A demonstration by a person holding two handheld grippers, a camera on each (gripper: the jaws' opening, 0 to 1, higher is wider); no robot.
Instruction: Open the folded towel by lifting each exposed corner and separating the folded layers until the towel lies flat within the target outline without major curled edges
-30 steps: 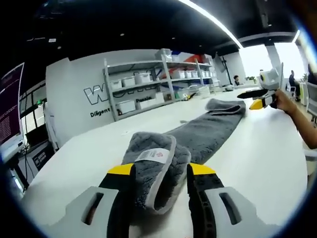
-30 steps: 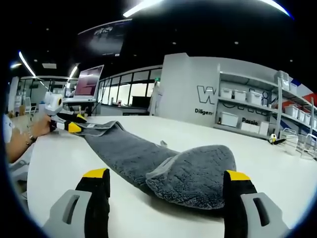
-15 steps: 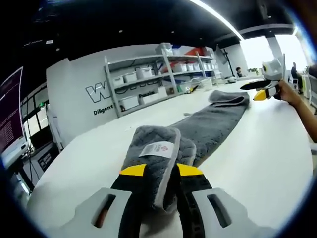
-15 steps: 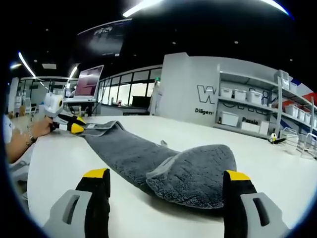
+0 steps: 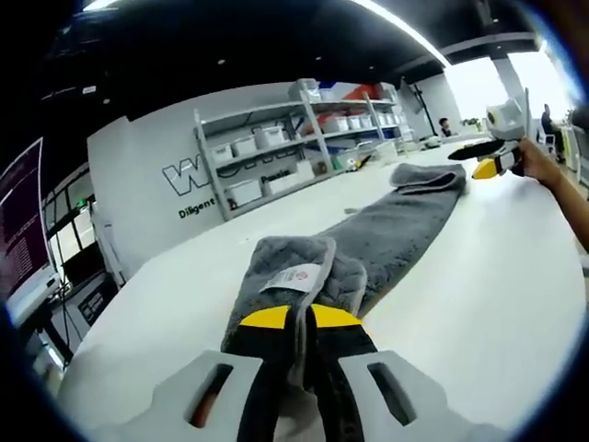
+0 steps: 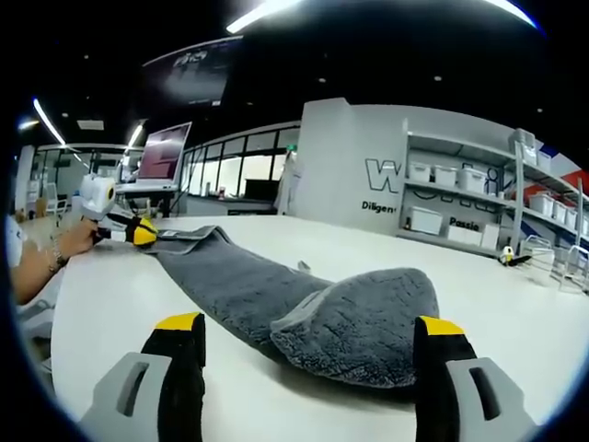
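The left gripper (image 5: 301, 318) is clamped on the near folded end of the grey towel (image 5: 386, 230), a white label (image 5: 293, 276) lying just ahead of its jaws. The right gripper (image 6: 308, 324) is spread wide, with the opposite folded end resting on the white worktop (image 6: 110, 295) between and just beyond its jaws, ungrasped. The towel is stretched away from each gripper toward the other. Both layers may be pinched together, so lifting could drag the fold instead of opening it. No target outline can be made out.

Room I see: workshop interior
White surface (image 6: 515, 304); grey lettered wall (image 5: 147, 175); shelving (image 5: 276, 152) with bins; ceiling light strips (image 5: 400, 37); monitor (image 6: 164, 150).
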